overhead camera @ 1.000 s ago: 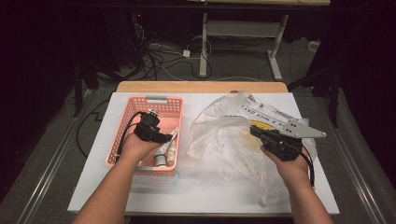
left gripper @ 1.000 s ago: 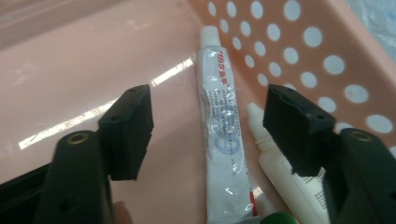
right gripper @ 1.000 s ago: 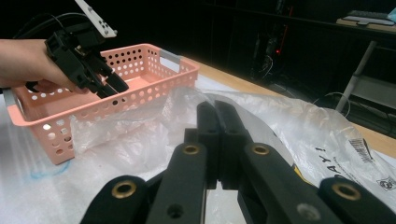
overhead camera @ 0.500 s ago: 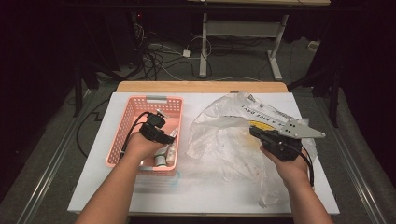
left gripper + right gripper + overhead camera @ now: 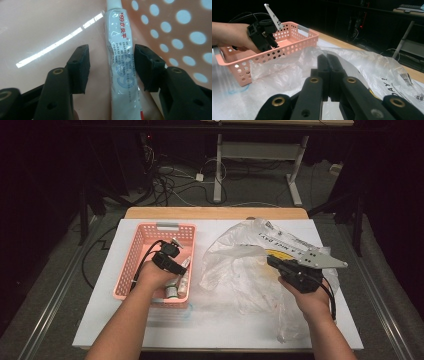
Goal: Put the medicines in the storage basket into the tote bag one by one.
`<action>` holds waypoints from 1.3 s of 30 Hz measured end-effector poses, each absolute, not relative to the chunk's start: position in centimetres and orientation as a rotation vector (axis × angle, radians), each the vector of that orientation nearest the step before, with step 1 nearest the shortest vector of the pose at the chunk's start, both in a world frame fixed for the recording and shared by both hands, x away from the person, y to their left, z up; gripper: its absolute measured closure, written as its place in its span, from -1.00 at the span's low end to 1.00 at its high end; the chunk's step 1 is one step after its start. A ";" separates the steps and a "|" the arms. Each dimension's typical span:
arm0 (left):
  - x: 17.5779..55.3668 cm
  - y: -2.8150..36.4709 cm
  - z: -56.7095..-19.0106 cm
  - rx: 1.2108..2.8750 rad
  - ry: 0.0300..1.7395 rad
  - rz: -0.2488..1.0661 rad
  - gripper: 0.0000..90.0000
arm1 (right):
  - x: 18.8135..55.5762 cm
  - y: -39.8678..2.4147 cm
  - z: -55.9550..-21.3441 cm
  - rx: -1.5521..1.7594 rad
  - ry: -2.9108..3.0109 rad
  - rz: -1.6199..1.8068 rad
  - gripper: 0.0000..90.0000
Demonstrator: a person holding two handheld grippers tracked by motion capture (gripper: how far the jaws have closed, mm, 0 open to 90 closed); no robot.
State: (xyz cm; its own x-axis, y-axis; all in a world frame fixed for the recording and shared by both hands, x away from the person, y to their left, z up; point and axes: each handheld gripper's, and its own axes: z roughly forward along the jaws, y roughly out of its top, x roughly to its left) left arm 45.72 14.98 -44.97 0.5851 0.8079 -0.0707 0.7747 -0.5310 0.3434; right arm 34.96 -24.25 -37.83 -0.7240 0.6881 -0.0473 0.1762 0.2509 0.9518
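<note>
White desk [image 5: 125, 320] with a wooden edge [image 5: 215, 213] along the far side. Behind it, a mess of cables [image 5: 172, 182] on the grey floor [image 5: 60, 285], plus the legs of another table [image 5: 295, 185].

tube [image 5: 122, 65]: both ends cut off by frame | small print unreadable

A salmon-pink plastic basket [image 5: 131, 265] has walls dotted with rows of round holes. In it lies a white squeezable tube [image 5: 122, 62] printed with red figures, grey small print and a pale blue logo. Both grippers have matte black jaws with brass-coloured rivets. A clear crinkled plastic bag [image 5: 250, 270] carries black lettering and a yellow patch, on a white tabletop [image 5: 100, 320].
</note>
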 end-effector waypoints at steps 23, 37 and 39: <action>46.2 14.6 -44.8 2.513 1.295 0.121 0.49 | 34.9 -24.3 -37.9 0.790 2.073 1.487 1.00; 45.7 15.3 -44.5 2.494 1.292 0.183 0.50 | 34.9 -24.6 -37.9 0.797 2.064 1.494 1.00; 45.6 15.7 -44.3 2.467 1.297 0.185 0.50 | 35.0 -24.6 -37.9 0.800 2.064 1.495 1.00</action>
State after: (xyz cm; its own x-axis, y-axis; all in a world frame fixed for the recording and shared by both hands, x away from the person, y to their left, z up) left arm 45.61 15.74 -44.29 0.5731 0.8183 -0.0450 0.7732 -0.5216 0.3607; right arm 34.95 -24.59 -37.90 -0.7217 0.6914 -0.0333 0.1836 0.2376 0.9539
